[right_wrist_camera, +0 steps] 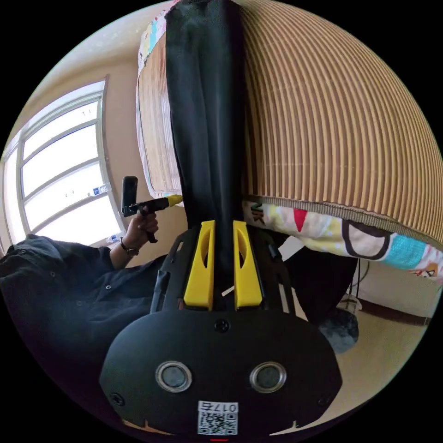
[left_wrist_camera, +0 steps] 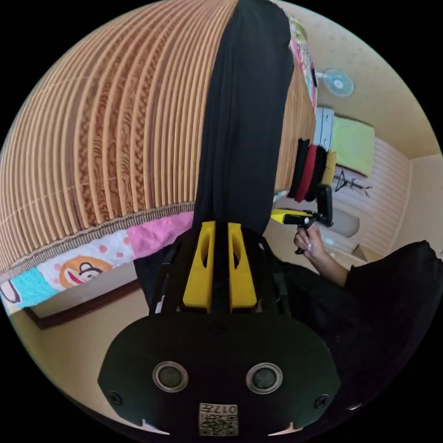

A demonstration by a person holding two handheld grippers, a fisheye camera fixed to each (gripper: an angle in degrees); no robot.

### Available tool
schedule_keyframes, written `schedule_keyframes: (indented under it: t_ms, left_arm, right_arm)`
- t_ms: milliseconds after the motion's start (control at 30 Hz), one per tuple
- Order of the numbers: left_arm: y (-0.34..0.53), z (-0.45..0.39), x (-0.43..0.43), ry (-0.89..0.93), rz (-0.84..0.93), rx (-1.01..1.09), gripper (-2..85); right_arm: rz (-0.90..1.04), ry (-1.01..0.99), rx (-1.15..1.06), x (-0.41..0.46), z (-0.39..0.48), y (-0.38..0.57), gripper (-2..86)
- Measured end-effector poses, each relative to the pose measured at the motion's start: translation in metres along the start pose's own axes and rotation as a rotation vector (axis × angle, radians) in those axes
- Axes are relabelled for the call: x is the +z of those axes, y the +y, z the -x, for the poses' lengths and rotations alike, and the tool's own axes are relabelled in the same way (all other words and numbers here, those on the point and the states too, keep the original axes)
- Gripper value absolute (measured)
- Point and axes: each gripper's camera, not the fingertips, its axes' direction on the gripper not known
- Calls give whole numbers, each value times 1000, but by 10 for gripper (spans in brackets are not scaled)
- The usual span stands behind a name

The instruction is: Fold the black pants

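The black pants (left_wrist_camera: pixel 247 115) lie stretched in a long band over a bamboo mat (left_wrist_camera: pixel 115 129) on the bed, running away from both cameras. In the left gripper view, the left tongs (left_wrist_camera: pixel 220 230) are narrow, with black cloth pinched between the yellow jaws at the mat's edge. In the right gripper view, the right tongs (right_wrist_camera: pixel 223 228) likewise clamp the pants (right_wrist_camera: pixel 207 115), above a cartoon-print sheet (right_wrist_camera: pixel 323 235). Each view catches the person's other hand (left_wrist_camera: pixel 310 240) holding the opposite tool beside the bed.
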Motion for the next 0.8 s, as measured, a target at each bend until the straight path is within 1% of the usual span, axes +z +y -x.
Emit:
schedule_keyframes:
  t_ms: [33, 67, 133, 200, 267, 300, 367, 433, 500, 567, 600, 633, 667, 700, 800]
  left_arm:
    - [-7, 10, -15, 56, -96, -10, 82]
    - [-12, 16, -22, 87, -140, -12, 88]
    - [-43, 41, -42, 210, -275, 7, 105]
    - [-72, 51, -53, 233, -322, 45, 118]
    - [-106, 53, -55, 185, -284, 81, 129]
    - [-128, 53, -52, 177, -234, 118, 134]
    - [-152, 50, -46, 204, -179, 173, 132]
    - [-172, 51, -32, 187, -80, 172, 108]
    - [-176, 55, -23, 182, -40, 164, 85]
    - [-168, 61, -18, 174, -21, 155, 59]
    - [-158, 63, -19, 243, -28, 176, 48]
    - [-145, 62, -25, 341, -43, 217, 46]
    - [-137, 59, -29, 379, -56, 240, 44]
    - [-118, 50, -39, 427, -80, 298, 43]
    - [-63, 13, -70, 470, -114, 444, 42]
  right_arm:
    - [-65, -37, 0, -17, -11, -7, 76]
    - [-111, -71, -4, -31, -22, -21, 82]
    - [-171, -116, -22, -46, -38, -48, 94]
    - [-218, -134, -55, -57, -46, -77, 100]
    - [-236, -145, -100, -62, -49, -117, 101]
    - [-233, -159, -115, -62, -50, -126, 100]
    - [-171, -240, -147, -52, -51, -157, 93]
    - [-123, -278, -170, -43, -51, -170, 81]
    - [-101, -284, -184, -37, -51, -170, 57]
    - [-115, -359, -163, -39, -58, -154, 36]
    - [-121, -395, -164, -41, -60, -148, 33]
    - [-139, -477, -176, -47, -60, -131, 26]
    - [-154, -552, -203, -55, -56, -111, 19]
    - [-159, -583, -221, -59, -52, -100, 17]
    - [-155, -701, -314, -81, -16, -39, 8]
